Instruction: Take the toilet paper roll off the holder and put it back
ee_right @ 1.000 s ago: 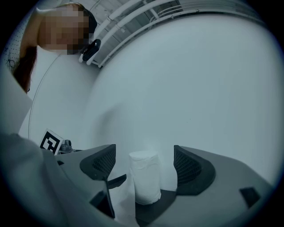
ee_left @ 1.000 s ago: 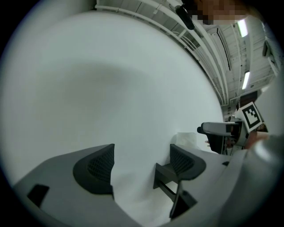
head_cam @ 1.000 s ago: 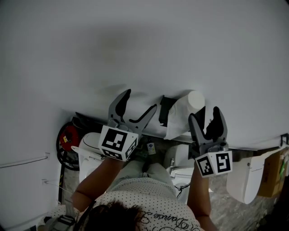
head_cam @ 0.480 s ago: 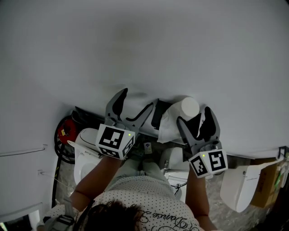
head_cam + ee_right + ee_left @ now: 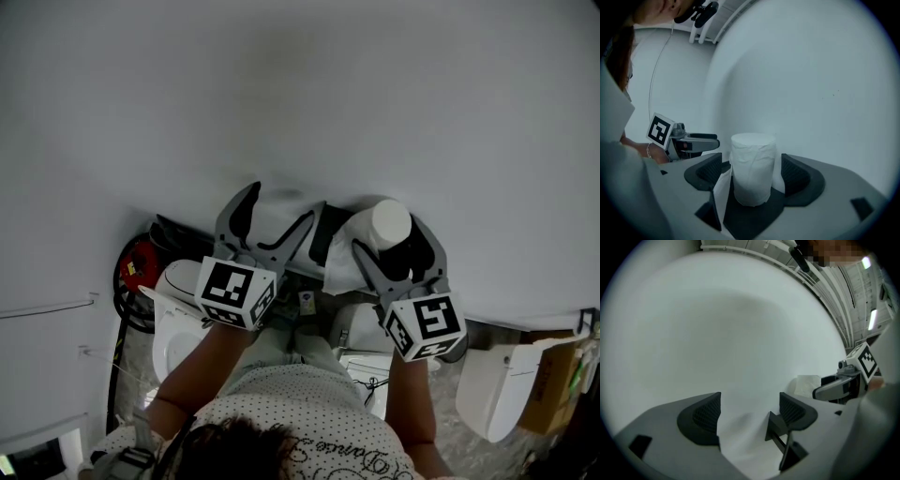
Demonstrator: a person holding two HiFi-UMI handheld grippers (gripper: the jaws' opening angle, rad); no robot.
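A white toilet paper roll [image 5: 389, 220] stands on a black wall holder [image 5: 321, 234], with a loose sheet [image 5: 342, 262] hanging off it. My right gripper [image 5: 390, 246] straddles the roll. In the right gripper view the roll [image 5: 752, 168] stands between the jaws, with a narrow gap at each pad. The jaws are closing. My left gripper [image 5: 284, 202] is open just left of the holder, close to the white wall. In the left gripper view the hanging sheet [image 5: 740, 437] and the holder's black bracket [image 5: 780, 437] lie between and below its jaws.
Everything sits against a plain white wall [image 5: 300, 94]. Below are white toilets [image 5: 178, 309], a red reel [image 5: 141, 281] at the left and a cardboard box [image 5: 558, 375] at the far right. The person's arms and dotted shirt [image 5: 309, 422] fill the lower middle.
My right gripper has moved up and left, so its jaws now stand around the roll instead of beside it. The left gripper has shifted only slightly, staying open by the holder.
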